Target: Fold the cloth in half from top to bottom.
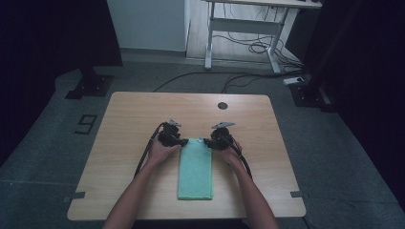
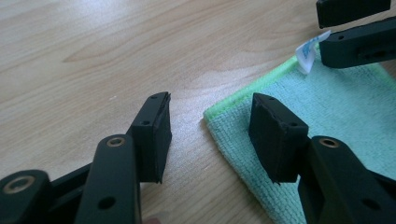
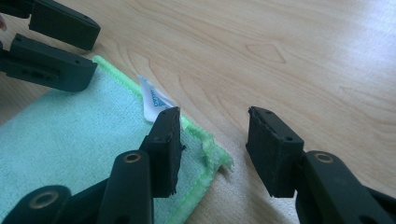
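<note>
A folded green cloth (image 1: pixel 195 168) lies lengthwise on the wooden table (image 1: pixel 124 124), its far end between my two grippers. My left gripper (image 1: pixel 182 141) is open at the cloth's far left corner (image 2: pixel 212 116); one jaw stands over the cloth (image 2: pixel 336 112), the other over bare wood. My right gripper (image 1: pixel 207 142) is open at the far right corner (image 3: pixel 217 158), its jaws straddling the green hem. A white label (image 3: pixel 153 100) sticks up from the far edge of the cloth (image 3: pixel 74 140). Neither gripper holds anything.
A small black round mark (image 1: pixel 222 105) sits near the table's far edge. Beyond the table are a white desk frame (image 1: pixel 248 28) and cables (image 1: pixel 239 78) on the floor. Dark stands (image 1: pixel 90 83) flank the table.
</note>
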The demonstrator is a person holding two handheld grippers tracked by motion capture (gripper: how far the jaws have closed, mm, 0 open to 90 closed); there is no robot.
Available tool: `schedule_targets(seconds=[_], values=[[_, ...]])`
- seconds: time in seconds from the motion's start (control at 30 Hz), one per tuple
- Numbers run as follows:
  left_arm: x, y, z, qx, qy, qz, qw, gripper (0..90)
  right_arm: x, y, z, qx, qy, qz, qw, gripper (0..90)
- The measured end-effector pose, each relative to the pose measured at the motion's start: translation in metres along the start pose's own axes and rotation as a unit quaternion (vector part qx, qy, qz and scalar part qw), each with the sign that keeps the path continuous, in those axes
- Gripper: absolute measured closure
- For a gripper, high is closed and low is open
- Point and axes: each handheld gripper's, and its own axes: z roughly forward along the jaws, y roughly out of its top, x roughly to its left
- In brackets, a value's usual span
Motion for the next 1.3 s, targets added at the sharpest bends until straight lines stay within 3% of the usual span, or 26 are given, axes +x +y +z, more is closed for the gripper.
schedule_targets(seconds=[0.33, 0.47, 0.63, 0.73, 0.93, 1.3], values=[[-0.005, 0.000, 0.001, 0.003, 0.006, 0.007, 1.0000, 53.2, 0.000, -0.002, 0.002, 0.001, 0.000, -0.005, 1.0000, 57.0], [-0.007, 0.000, 0.000, 0.009, 0.001, 0.010, 0.9999, 60.9, 0.002, -0.004, 0.001, -0.003, 0.006, -0.005, 1.0000, 63.2], [-0.008, -0.001, -0.001, 0.010, -0.012, -0.003, 0.9999, 71.3, 0.003, -0.005, 0.001, -0.003, 0.020, -0.004, 0.9998, 74.3], [-0.008, -0.004, -0.001, 0.005, -0.020, -0.014, 0.9997, 76.9, 0.003, -0.005, 0.001, 0.000, 0.026, 0.000, 0.9997, 79.2], [-0.009, -0.007, -0.002, -0.003, -0.026, -0.015, 0.9996, 84.4, 0.004, -0.005, 0.001, 0.001, 0.026, -0.005, 0.9996, 84.0], [-0.015, 0.000, -0.022, -0.031, -0.025, 0.003, 0.9992, 87.1, 0.007, 0.003, -0.014, -0.015, 0.030, -0.011, 0.9994, 85.8]])
